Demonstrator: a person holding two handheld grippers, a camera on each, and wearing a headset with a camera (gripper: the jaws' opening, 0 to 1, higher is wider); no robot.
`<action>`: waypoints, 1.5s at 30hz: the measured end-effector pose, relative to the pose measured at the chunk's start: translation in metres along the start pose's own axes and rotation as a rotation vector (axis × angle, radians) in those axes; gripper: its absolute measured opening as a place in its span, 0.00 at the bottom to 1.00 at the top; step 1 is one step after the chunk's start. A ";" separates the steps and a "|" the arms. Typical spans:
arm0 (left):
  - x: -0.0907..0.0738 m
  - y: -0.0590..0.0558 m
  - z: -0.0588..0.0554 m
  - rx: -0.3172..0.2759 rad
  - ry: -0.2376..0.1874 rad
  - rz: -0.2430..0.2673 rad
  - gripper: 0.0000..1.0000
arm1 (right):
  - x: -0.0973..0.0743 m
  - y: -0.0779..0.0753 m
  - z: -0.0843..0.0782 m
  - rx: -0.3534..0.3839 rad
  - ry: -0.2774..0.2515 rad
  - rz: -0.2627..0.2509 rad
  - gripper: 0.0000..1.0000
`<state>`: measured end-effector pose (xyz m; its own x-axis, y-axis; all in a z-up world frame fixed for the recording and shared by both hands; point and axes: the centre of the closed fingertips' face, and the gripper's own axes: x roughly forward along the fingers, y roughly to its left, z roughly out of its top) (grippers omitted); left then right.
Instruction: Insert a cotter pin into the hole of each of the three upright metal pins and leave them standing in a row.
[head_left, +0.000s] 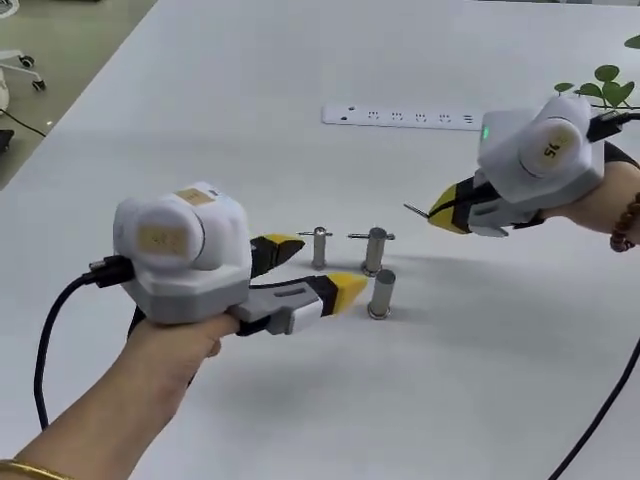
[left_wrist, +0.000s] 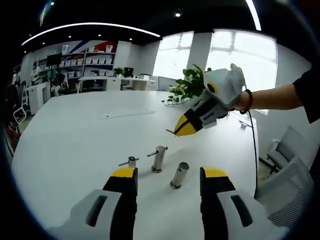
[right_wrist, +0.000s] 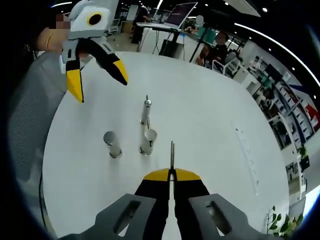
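Though cotter pin (right_wrist: 172, 156) looks faint, right tool (right_wrist: 171, 175) seems clamped on it; left tool (left_wrist: 169, 174) wide open, empty.

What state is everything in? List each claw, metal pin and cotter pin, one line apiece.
left claw: open, holding nothing.
right claw: shut on the loose cotter pin.
left metal pin: upright, first cotter pin through its top.
middle metal pin: upright, second cotter pin through its top.
front metal pin: upright, no cotter pin in it.
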<state>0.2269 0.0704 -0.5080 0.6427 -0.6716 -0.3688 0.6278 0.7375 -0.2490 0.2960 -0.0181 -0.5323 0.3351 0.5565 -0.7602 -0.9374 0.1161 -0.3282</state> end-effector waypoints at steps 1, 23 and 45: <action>0.001 0.000 0.001 -0.006 -0.001 -0.004 0.46 | -0.001 0.001 0.002 0.001 -0.008 0.003 0.00; 0.017 -0.011 0.014 -0.147 0.043 -0.069 0.23 | -0.002 0.037 0.056 -0.158 -0.152 0.061 0.00; 0.017 -0.017 0.019 -0.239 0.026 -0.099 0.03 | -0.003 0.057 0.074 -0.260 -0.168 0.098 0.00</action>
<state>0.2355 0.0454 -0.4934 0.5694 -0.7417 -0.3545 0.5636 0.6661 -0.4886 0.2347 0.0475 -0.5076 0.2040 0.6849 -0.6995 -0.9017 -0.1468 -0.4067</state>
